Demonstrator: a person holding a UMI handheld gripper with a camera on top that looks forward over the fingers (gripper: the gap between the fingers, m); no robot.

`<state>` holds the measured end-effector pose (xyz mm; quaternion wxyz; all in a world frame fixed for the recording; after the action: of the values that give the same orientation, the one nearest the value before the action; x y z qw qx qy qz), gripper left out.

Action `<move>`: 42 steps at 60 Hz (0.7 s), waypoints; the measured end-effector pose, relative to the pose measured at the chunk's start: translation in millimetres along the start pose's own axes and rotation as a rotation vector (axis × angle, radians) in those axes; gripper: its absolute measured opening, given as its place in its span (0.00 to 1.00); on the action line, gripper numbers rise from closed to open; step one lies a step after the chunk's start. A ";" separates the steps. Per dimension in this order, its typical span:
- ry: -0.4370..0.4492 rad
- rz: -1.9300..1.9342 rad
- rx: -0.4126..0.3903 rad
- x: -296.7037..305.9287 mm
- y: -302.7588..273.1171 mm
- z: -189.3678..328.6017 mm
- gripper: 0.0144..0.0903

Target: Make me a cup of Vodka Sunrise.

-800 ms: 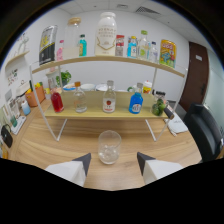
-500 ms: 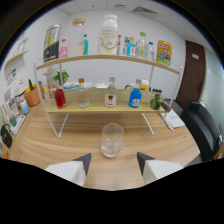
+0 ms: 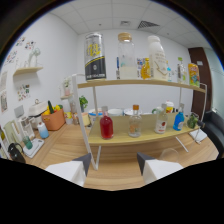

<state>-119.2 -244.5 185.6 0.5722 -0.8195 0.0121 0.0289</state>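
Gripper (image 3: 114, 167) fingers spread apart, nothing between them, over the wooden tabletop (image 3: 65, 145). Ahead on the lower shelf (image 3: 145, 137) stand the red bottle (image 3: 106, 126) and clear bottle (image 3: 134, 122), side by side.

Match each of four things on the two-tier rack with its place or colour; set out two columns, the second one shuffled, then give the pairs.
Things
1. round red bottle
2. black-and-white canister
3. blue bottle
4. clear bottle with cork stopper

Descriptions
A. upper shelf, at the end nearer the orange basket
B. lower shelf, just beside the red one
C. lower shelf, filled with red liquid
D. lower shelf, toward the far end by the dark door

Pairs: 1-C, 2-A, 3-D, 4-B

The gripper is open, holding nothing.
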 end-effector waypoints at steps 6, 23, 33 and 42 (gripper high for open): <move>-0.008 -0.019 0.048 -15.3 -19.2 30.6 0.94; 0.020 -0.038 0.083 -21.0 -48.6 103.8 0.79; 0.038 -0.049 0.068 -18.0 -47.8 125.7 0.35; 0.038 -0.054 0.079 -18.3 -49.3 127.1 0.27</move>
<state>-139.1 -108.4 189.2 0.6045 -0.7966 0.0020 -0.0025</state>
